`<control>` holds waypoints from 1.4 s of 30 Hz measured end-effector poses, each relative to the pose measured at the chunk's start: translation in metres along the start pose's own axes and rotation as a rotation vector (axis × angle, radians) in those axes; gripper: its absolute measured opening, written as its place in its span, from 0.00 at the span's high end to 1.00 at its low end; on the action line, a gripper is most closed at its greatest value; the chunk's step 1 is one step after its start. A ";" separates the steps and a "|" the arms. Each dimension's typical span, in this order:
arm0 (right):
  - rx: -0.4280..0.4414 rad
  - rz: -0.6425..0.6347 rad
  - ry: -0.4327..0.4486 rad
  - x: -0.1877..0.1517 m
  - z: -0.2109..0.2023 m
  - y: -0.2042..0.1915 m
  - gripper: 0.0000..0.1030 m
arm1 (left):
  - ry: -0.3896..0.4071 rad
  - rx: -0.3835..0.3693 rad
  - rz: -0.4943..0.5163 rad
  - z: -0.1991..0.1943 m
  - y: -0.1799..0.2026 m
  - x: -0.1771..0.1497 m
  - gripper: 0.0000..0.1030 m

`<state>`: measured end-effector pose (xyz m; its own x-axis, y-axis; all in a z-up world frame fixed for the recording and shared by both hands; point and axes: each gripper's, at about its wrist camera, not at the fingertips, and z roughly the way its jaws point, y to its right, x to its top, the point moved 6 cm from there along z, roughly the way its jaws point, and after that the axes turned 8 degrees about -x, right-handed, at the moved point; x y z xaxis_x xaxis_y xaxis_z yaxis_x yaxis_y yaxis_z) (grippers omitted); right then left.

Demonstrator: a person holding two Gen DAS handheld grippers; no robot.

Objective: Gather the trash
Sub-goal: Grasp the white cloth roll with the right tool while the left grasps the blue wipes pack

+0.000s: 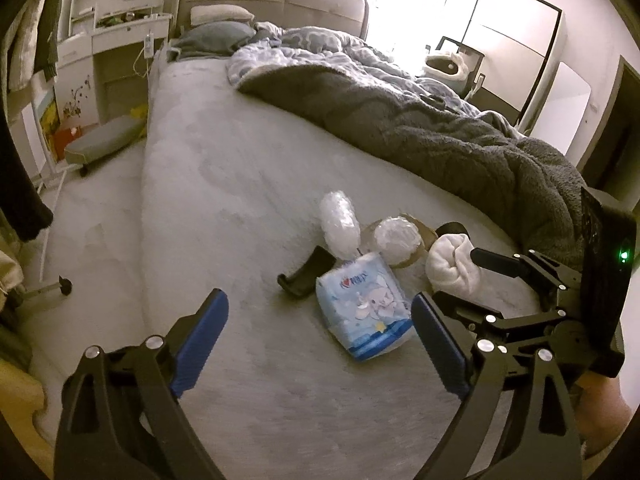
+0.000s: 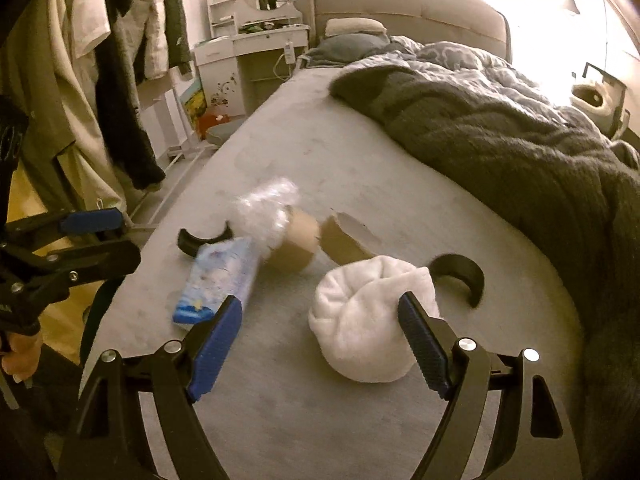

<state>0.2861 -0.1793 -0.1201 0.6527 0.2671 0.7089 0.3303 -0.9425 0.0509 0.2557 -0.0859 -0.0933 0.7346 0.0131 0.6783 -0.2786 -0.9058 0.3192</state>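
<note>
The trash sits in a little pile on the gray bed (image 1: 224, 184), near the front edge. In the pile: a blue pack (image 1: 362, 306) w/ a cartoon elephant on it, lying flat; two clear plastic wads (image 1: 340, 222) just behind it, one long and one round; brown card rolls (image 2: 298, 246) under and beside the plastic, one torn open; a white cloth ball (image 2: 366, 320) to the right; and two black curved bits (image 1: 306, 274), one left of the blue pack, the other right of the cloth ball (image 2: 460, 276).

The left gripper (image 1: 320, 330) has its blue pads wide apart w/ nothing btw them. It hangs above the bed, tilted down. The blue pack shows just past the gap, nearer the right pad, not touched.

The right gripper (image 2: 320, 338) is also spread wide and holds nothing. The cloth ball lies in front of it, and the right pad (image 2: 420, 348) covers part of the ball's edge. Can't tell if pad and ball touch. The left pad points at the corner of the blue pack.

Each gripper shows in the other's view, side by side over the pile.

Farther back on the bed is a dark fuzzy blanket (image 1: 420, 128) w/ a light blue patterned quilt, pushed to the right side. Pillows (image 1: 218, 12) lean on the headboard. Left of the bed is a white desk (image 1: 120, 32) w/ a mirror, and clothes (image 2: 120, 60) hang on a rack
</note>
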 end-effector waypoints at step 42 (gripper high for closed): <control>-0.054 0.109 0.043 -0.023 -0.012 0.076 0.67 | -0.058 0.115 -0.086 0.067 0.022 -0.026 0.19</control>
<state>0.2880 -0.2598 -0.1240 0.6524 0.1550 0.7419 0.2214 -0.9751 0.0091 0.2721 -0.1342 -0.1480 0.7881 0.0717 0.6114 -0.1423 -0.9451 0.2942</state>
